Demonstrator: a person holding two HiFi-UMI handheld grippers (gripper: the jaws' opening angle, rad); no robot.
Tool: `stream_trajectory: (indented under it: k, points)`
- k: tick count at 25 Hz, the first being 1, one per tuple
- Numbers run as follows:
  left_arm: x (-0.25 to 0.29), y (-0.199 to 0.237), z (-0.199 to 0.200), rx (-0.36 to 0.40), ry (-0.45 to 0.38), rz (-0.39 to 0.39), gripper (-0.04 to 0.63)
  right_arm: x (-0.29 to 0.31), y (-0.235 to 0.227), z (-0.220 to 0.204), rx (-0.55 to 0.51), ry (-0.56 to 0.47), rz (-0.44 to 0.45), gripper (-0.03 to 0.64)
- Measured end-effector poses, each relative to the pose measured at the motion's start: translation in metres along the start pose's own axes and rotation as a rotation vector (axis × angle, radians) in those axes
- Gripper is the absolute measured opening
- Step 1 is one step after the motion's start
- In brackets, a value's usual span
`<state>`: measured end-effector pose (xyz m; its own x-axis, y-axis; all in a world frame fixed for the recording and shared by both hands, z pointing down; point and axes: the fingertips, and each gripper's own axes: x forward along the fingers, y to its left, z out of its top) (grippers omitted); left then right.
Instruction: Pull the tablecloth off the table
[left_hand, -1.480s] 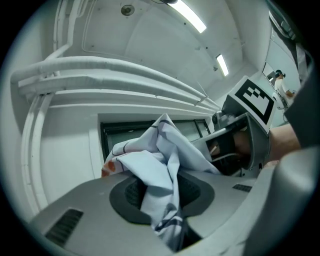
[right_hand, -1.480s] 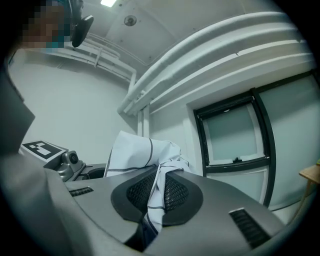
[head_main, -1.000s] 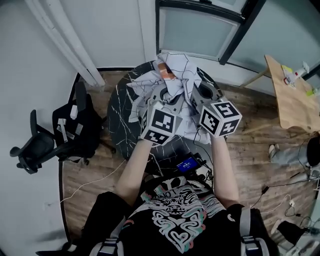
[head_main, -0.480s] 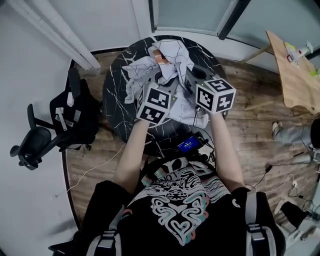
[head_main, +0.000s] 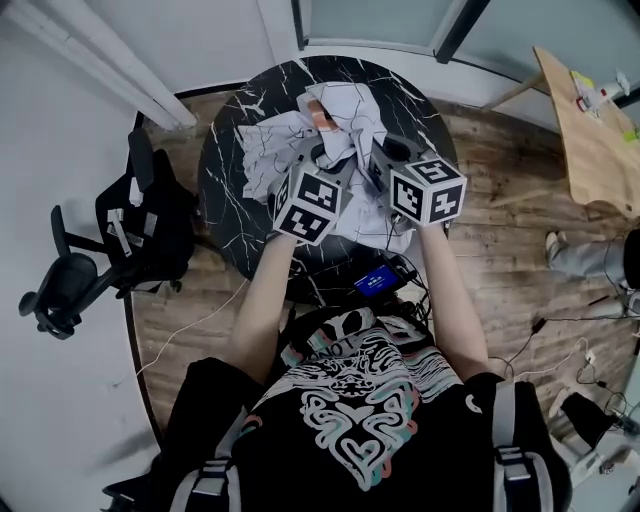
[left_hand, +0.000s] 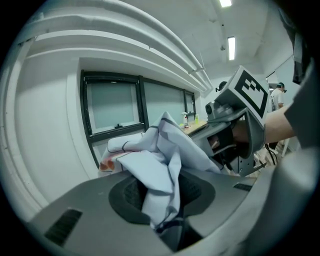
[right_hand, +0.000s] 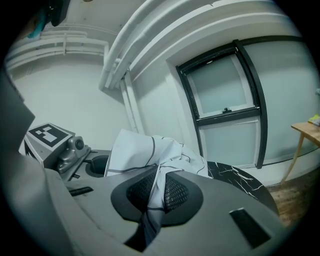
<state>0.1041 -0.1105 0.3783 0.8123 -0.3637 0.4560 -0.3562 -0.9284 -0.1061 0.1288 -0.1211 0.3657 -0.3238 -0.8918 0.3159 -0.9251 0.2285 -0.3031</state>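
Ahead on the desk (head_main: 224, 190), the bunched tablecloth (head_main: 345, 112) is clamped by the left hand-held gripper (left_hand: 162, 196) and the right hand-held gripper (right_hand: 154, 192) alike.

Crumpled matt cloth tablecloth (head_main: 345, 108) on glossy marbled table (head_main: 225, 190).

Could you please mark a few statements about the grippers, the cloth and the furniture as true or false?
1. The left gripper is clamped on the tablecloth. True.
2. The right gripper is open and empty. False: its jaws are shut on a fold of the tablecloth.
3. The tablecloth lies flat and smooth. False: it is bunched into a crumpled heap on the round black marble table, and much of the tabletop is bare.
4. In the head view, a black office chair stands to the left of the table. True.
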Motion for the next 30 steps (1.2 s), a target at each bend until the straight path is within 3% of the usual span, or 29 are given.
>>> stream_trajectory:
  k: [12, 20, 30]
  points:
    - [0.022, -0.019, -0.047, -0.048, 0.099, -0.063, 0.147, -0.002, -0.016, -0.047, -0.029, 0.093, -0.018, 0.000]
    - [0.016, -0.019, -0.072, -0.069, 0.170, -0.076, 0.186, -0.005, -0.019, -0.061, -0.166, 0.173, -0.080, 0.003]
    - [-0.008, -0.018, -0.073, -0.089, 0.177, -0.110, 0.284, -0.013, -0.014, -0.060, -0.124, 0.144, -0.095, 0.008]
